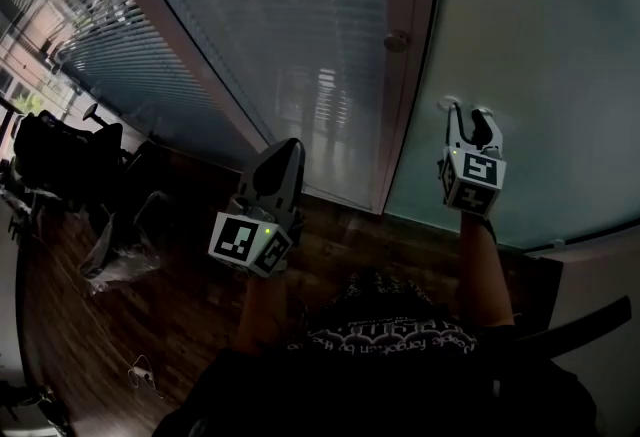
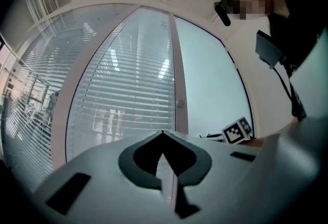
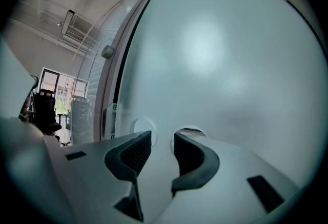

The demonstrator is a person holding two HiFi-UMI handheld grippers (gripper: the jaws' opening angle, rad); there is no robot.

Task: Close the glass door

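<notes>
Left tool (image 1: 285, 149) closed; right tool (image 1: 471, 117) spread.

Glass door (image 1: 540, 75): top cut off at edge. Chairs (image 1: 70, 160), left: dim, detail lost. Pale floor clutter (image 1: 115, 260): unidentifiable.

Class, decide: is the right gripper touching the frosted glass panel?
Cannot tell. In the right gripper view the open right gripper has its tips close to the frosted glass panel, but no view shows contact or a gap plainly.

Dark office chairs (image 1: 60, 160) are seen at nine o'clock on the wooden floor (image 1: 190, 310), a crumpled clear bag (image 1: 118, 260) at eight o'clock, slatted blinds (image 1: 240, 15) at eleven o'clock.
</notes>
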